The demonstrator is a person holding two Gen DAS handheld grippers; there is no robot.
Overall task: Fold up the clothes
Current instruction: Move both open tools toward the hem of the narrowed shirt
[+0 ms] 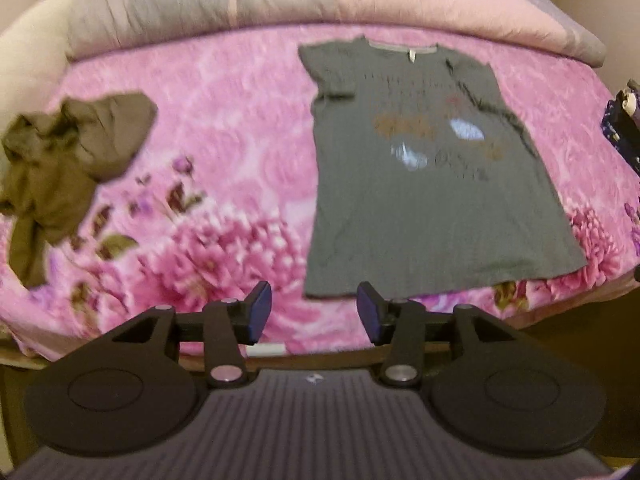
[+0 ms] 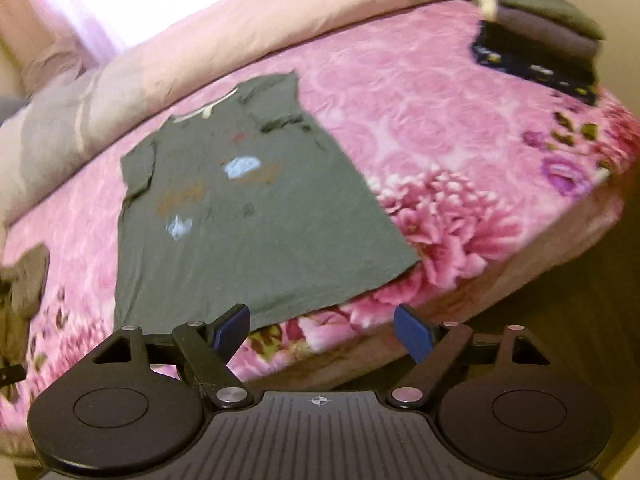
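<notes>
Both grippers, left (image 1: 314,312) and right (image 2: 322,330), gape empty above the flat shirt (image 1: 424,184); a one-layer pinch risks skewing the fold.

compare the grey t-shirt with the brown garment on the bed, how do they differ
The grey t-shirt lies spread flat, neckline toward the pillows; the brown garment sits crumpled in a heap. The t-shirt carries a printed design; the brown garment looks plain. Both rest unfolded on the pink floral bedspread, touched by neither gripper.
</notes>
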